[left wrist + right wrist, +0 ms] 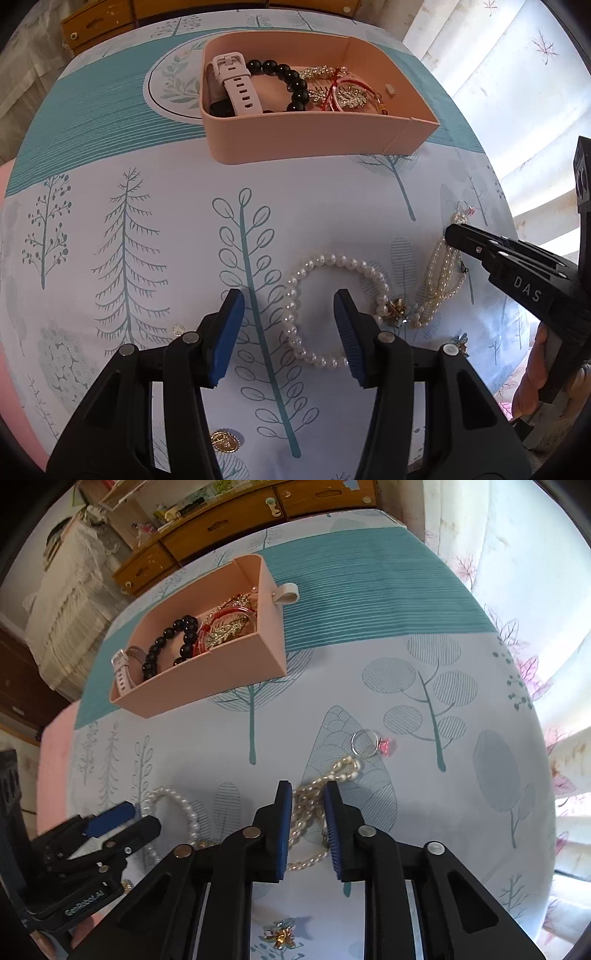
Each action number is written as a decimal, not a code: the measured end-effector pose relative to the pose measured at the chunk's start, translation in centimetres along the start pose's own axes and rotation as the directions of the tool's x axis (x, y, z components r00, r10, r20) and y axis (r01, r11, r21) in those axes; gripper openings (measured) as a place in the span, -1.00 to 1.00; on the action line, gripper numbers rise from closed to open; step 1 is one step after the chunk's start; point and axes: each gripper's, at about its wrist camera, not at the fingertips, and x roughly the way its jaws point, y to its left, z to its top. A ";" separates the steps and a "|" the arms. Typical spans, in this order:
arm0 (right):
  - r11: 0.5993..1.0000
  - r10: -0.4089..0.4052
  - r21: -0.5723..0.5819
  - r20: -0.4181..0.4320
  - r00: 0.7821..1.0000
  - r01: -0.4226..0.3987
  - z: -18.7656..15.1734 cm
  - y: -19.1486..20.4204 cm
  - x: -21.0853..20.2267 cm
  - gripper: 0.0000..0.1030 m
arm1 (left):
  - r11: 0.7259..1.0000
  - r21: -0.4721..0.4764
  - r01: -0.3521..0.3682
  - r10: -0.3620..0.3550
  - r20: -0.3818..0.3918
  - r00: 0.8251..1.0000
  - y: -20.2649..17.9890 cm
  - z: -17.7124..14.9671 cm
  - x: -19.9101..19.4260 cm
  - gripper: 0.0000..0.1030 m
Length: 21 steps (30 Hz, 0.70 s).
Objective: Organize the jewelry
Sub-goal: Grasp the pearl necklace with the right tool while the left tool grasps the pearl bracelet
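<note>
We see a tabletop (129,147) covered in a pale cloth printed with teal trees and leaves. Toward its far side sits a pink box (317,138), open at the top, which already holds a pale pink watch strap (236,86), a bracelet of black beads (291,83), and a tangle of gold and red pieces (341,92).

Nearer to us, two pearl pieces lie on the cloth. The left tongs (290,325) stand half open and point steeply down over a round pearl bracelet (325,295); part of its loop lies between the blue pads (229,325), which do not press on it. Just to the right of that bracelet is a multi-strand pearl bracelet (314,808), a bunch of small oval pearls. The right tongs (307,823) have drawn narrow around this bunch, with strands lying between the pads; we cannot tell whether the pads actually pinch them.

Just beyond the bunch lies a thin silver ring with a pink stone (369,744). A gold round piece (223,441) rests on the cloth under the left tongs, and a small gold-and-teal ornament (282,936) lies under the right tongs.
</note>
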 end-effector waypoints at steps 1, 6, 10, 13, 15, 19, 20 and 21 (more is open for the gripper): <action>0.999 -0.024 -0.024 0.006 1.000 0.025 0.1 0.4 0.1 -0.72 | 1.000 0.011 -0.003 0.003 -0.004 1.000 -0.1 0.1 0.1 -0.08; 0.982 -0.114 -0.140 0.072 0.991 0.123 -0.4 2.1 0.2 -0.78 | 0.998 0.053 -0.024 0.026 -0.035 0.999 -0.7 1.3 0.7 -0.08; 0.996 -0.033 -0.078 0.056 0.998 0.038 -0.2 1.0 0.2 -0.82 | 0.996 0.083 -0.040 0.047 -0.081 0.996 -1.3 2.7 1.3 -0.08; 0.995 0.096 0.018 0.020 0.995 -0.096 0.2 -1.0 0.4 -0.84 | 0.992 0.105 -0.064 0.076 -0.108 0.991 -1.8 3.4 1.6 -0.13; 0.985 0.160 0.071 0.002 0.987 -0.159 0.3 -2.4 0.4 -0.87 | 0.986 0.128 -0.103 0.117 -0.108 0.987 -2.3 3.7 1.8 -0.34; 0.964 0.233 0.135 -0.007 0.973 -0.230 0.3 -3.5 0.4 -0.90 | 0.990 0.107 -0.089 0.102 -0.121 0.987 -2.5 4.1 1.8 -0.83; 0.960 0.242 0.142 -0.004 0.970 -0.239 0.3 -3.6 0.3 -0.90 | 0.993 0.093 -0.071 0.082 -0.128 0.988 -2.3 4.2 1.8 -0.83; 0.957 0.252 0.146 -0.002 0.968 -0.249 0.3 -3.7 0.1 -0.90 | 0.995 0.082 -0.064 0.074 -0.132 0.989 -2.2 4.2 1.7 -0.83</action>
